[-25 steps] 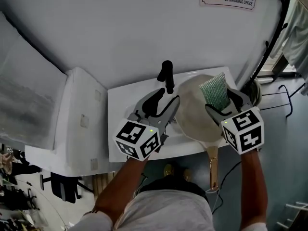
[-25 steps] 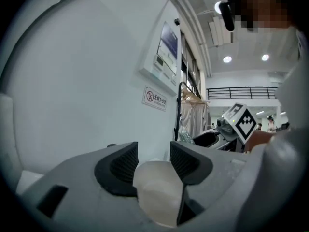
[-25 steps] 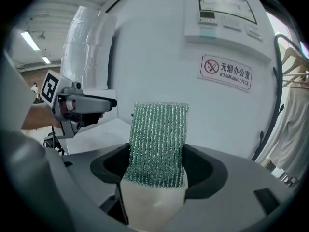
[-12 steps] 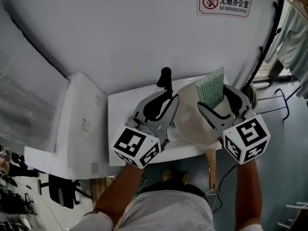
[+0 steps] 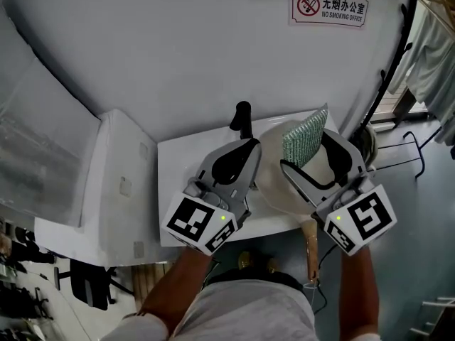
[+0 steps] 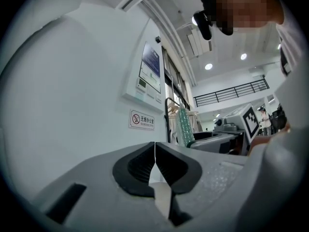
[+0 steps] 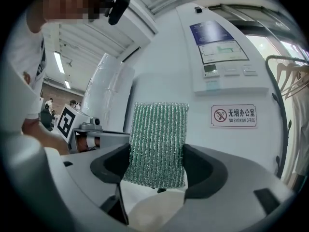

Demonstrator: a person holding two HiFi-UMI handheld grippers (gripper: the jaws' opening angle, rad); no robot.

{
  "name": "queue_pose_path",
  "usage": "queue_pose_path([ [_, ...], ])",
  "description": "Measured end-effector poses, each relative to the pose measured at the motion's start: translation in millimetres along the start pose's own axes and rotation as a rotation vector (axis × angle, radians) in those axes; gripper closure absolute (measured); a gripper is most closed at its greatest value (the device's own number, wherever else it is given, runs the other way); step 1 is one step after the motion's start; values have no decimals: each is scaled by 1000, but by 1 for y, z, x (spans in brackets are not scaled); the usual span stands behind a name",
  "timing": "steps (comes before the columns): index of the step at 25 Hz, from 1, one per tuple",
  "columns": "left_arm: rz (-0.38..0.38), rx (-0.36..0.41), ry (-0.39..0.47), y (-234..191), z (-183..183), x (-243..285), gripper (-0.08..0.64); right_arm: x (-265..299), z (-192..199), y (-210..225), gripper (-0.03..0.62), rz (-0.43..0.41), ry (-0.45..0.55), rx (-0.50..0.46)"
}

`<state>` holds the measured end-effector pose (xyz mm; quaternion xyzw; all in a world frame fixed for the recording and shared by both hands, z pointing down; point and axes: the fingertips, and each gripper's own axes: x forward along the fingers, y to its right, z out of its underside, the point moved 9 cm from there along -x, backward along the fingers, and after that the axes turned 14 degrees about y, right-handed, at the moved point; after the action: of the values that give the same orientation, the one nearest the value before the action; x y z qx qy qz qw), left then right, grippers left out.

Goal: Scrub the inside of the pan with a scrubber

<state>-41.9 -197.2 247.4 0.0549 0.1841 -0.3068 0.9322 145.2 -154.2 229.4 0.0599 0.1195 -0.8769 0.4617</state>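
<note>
Holding a green mesh scrubber point(image 7: 157, 139) upright, the right tongs point(image 7: 157, 173) clamp its lower edge above the cream pan point(image 5: 274, 180). Pan sits in the white sink point(image 5: 178, 190), gold handle point(image 5: 313, 251) overhanging the near edge. Beside the black faucet point(image 5: 243, 118), the left tongs point(image 6: 155, 151) have just closed, empty, pads touching.

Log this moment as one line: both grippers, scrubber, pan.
left gripper: just closed, empty | right gripper: shut on scrubber, held upright | pan: in sink, below grippers
</note>
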Motion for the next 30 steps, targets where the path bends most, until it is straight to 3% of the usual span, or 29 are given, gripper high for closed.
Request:
queue_pose_path([
  [12,30,13,26,9,-3,-1,545,-4,3,-7,247,-4,69,14],
  [30,34,9,10,11,3,4,545,-7,12,-1,249,17,52,15],
])
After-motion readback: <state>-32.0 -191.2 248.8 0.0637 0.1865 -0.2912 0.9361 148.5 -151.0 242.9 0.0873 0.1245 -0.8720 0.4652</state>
